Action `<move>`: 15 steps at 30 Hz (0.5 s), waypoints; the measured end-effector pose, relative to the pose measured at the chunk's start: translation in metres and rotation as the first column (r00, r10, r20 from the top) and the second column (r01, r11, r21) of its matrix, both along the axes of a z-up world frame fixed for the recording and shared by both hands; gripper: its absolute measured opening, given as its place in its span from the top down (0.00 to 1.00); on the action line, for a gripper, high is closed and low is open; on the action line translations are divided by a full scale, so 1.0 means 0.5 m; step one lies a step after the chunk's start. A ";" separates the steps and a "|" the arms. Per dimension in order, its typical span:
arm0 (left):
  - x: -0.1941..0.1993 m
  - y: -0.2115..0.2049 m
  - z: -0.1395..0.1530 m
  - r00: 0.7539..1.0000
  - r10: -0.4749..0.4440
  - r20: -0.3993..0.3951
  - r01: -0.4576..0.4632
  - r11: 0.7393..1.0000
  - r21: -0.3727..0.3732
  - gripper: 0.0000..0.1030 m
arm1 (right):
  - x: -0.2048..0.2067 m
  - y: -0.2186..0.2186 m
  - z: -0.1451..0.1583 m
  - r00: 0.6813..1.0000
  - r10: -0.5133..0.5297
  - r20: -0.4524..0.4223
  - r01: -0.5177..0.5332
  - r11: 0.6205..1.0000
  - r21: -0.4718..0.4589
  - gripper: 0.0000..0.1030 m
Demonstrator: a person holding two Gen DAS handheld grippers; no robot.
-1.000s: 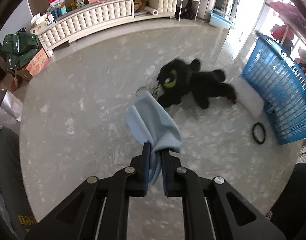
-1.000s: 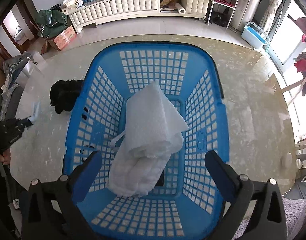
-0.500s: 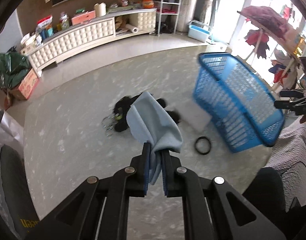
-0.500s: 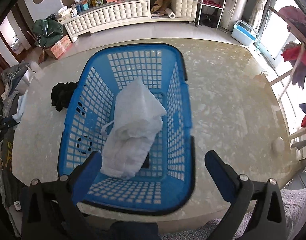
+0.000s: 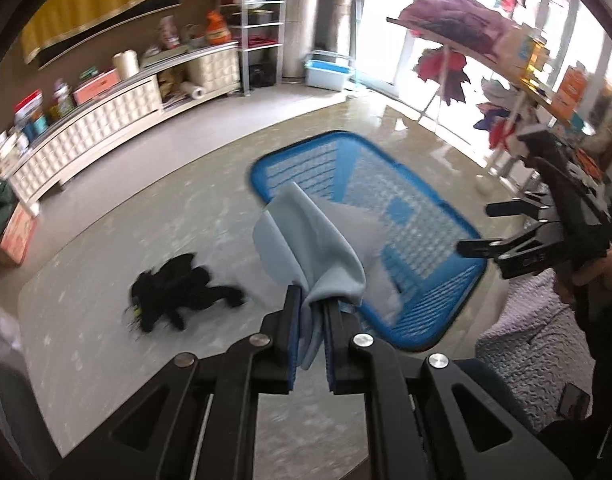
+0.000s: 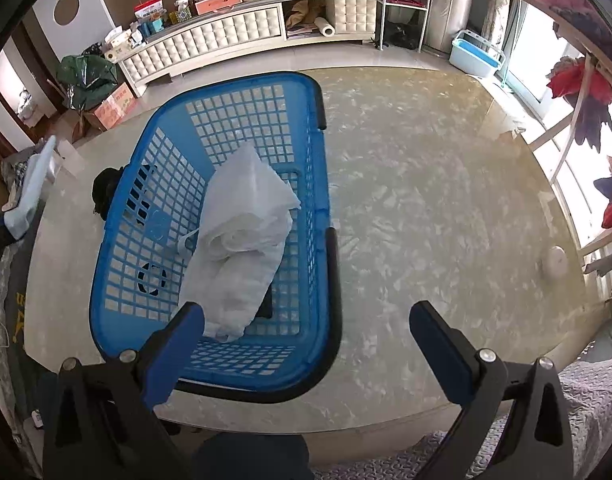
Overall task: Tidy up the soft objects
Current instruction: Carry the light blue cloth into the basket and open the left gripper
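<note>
My left gripper [image 5: 309, 340] is shut on a light blue cloth [image 5: 306, 240] and holds it in the air near the left rim of the blue basket [image 5: 426, 264]. The cloth also shows at the far left of the right wrist view [image 6: 28, 192]. The blue mesh basket [image 6: 118, 240] stands on the marble table and holds a white bundled cloth [image 6: 242, 240]. A black plush toy [image 5: 174, 292] lies on the table left of the basket. My right gripper [image 6: 306, 340] is open and empty, above the basket's near right corner; it also shows at the right in the left wrist view [image 5: 506, 228].
A black ring [image 6: 152, 278] shows through the basket's mesh. A small white disc [image 6: 556, 262] lies near the table's right edge. A grey knitted cover [image 5: 538, 360] lies beside the table. A white cabinet [image 6: 226, 36] and a clothes rack [image 5: 466, 40] stand beyond.
My left gripper has swung right with the blue cloth, so the basket is now straight ahead. My right gripper has drifted right, leaving the basket to its left.
</note>
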State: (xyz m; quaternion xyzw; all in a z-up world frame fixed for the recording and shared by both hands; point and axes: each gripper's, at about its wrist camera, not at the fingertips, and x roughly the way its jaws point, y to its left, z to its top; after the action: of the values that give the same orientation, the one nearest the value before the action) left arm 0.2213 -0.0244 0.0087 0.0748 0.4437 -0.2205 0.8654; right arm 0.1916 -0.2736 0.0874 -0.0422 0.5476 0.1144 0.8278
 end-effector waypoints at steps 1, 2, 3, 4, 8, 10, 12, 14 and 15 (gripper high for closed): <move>0.004 -0.014 0.000 1.000 -0.014 -0.001 0.014 1.000 0.002 0.91 | 0.001 -0.002 0.001 1.000 -0.001 -0.001 0.001 1.000 0.003 0.00; 0.007 -0.027 -0.003 1.000 -0.026 -0.002 0.026 1.000 0.003 0.91 | 0.002 -0.003 0.001 1.000 0.000 0.000 0.000 1.000 0.003 0.00; 0.012 -0.044 -0.007 0.999 -0.042 -0.006 0.042 0.999 -0.002 0.91 | 0.003 -0.001 -0.001 1.000 0.001 0.001 -0.001 1.000 0.001 0.00; 0.017 -0.053 -0.010 0.999 -0.054 -0.010 0.054 0.999 -0.006 0.91 | 0.002 -0.003 0.000 1.000 0.001 0.003 -0.001 1.000 0.001 0.00; 0.037 -0.100 -0.026 0.994 -0.100 -0.031 0.100 0.995 -0.002 0.91 | -0.001 -0.015 0.000 1.000 -0.007 0.007 0.007 1.000 0.003 0.00; 0.040 -0.126 -0.036 0.991 -0.130 -0.036 0.130 0.991 0.008 0.91 | -0.003 -0.022 -0.003 1.000 -0.013 0.005 0.013 1.000 0.005 0.00; 0.044 -0.141 -0.044 0.988 -0.148 -0.038 0.149 0.989 0.008 0.91 | -0.005 -0.029 -0.005 1.000 -0.017 0.003 0.017 1.000 0.005 0.00; 0.054 -0.156 -0.056 0.985 -0.165 -0.051 0.165 0.986 0.004 0.91 | -0.007 -0.036 -0.010 1.000 -0.020 0.000 0.020 1.000 0.006 0.00; 0.062 -0.162 -0.064 0.984 -0.167 -0.061 0.168 0.986 0.006 0.91 | -0.007 -0.036 -0.011 1.000 -0.021 -0.002 0.021 1.000 0.005 0.00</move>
State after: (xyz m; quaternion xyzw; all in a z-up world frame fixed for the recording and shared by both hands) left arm 0.2524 -0.1055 -0.0232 0.1100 0.4631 -0.2923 0.8295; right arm 0.1879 -0.2917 0.0818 -0.0341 0.5484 0.1070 0.8286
